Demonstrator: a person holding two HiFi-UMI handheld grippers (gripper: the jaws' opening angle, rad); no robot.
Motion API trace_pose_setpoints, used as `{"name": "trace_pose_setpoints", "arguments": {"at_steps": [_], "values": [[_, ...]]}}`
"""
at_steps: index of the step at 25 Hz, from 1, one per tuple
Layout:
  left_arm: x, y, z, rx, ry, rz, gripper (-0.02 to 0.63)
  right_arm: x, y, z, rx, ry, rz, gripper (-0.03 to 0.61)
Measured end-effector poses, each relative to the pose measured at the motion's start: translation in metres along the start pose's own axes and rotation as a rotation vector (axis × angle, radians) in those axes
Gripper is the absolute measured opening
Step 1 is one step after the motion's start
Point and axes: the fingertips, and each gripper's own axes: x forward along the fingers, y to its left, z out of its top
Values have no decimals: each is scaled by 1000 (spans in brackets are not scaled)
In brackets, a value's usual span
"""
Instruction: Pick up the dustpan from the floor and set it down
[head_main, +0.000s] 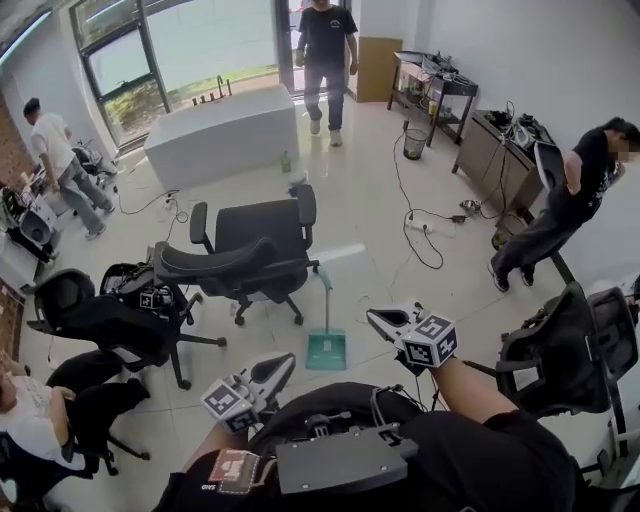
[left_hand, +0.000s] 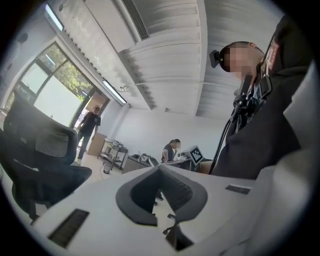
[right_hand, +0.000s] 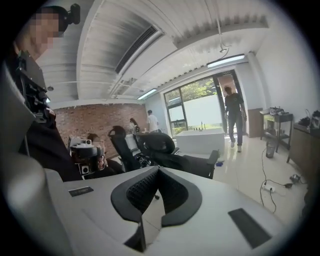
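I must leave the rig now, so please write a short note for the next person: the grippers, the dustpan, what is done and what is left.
Left gripper: shut, empty, held close to the body.
Right gripper: shut, empty, also close to the body.
Dustpan: green, standing on the floor ahead, between the two grippers in the head view, handle upright, near the black office chair.
Done: nothing; the dustpan is not yet touched.
Left: open a gripper, reach down, take the dustpan, lift it, set it down.
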Motion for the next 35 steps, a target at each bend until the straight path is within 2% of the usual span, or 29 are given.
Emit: {"name": "trace_pose_setpoints", "arguments": {"at_steps": [5, 9, 14, 17, 19, 22, 24, 25, 27, 29, 32, 35], "values": [[30, 69, 3, 4, 10, -77, 9, 66, -22, -15, -44, 88, 6, 20], [60, 106, -2, -16, 33, -60, 9, 92, -75, -18, -1, 104, -6, 20], [128, 163, -15, -32, 73, 41, 9, 139, -172, -25, 24, 129, 57, 21], [182, 179, -12, -48, 61, 147, 9, 153, -240, -36, 32, 162, 115, 21], [208, 184, -15, -59, 62, 222, 9, 166, -284, -52, 34, 211, 152, 21], [243, 202, -36, -93, 84, 298, 9, 200, -360, -90, 43, 307, 155, 26], [258, 225, -45, -110, 100, 332, 9, 231, -403, -114, 62, 370, 145, 93], [262, 239, -47, -118, 106, 344, 9, 247, -419, -123, 72, 396, 139, 124], [260, 264, -55, -151, 121, 352, 9, 278, -436, -136, 93, 434, 124, 144], [250, 285, -67, -190, 140, 350, 9, 310, -439, -153, 116, 459, 113, 176], [230, 324, -88, -202, 160, 339, 9, 371, -444, -178, 109, 491, 99, 230], [202, 354, -108, -253, 170, 356, 9, 430, -451, -209, 107, 539, 66, 231]]}}
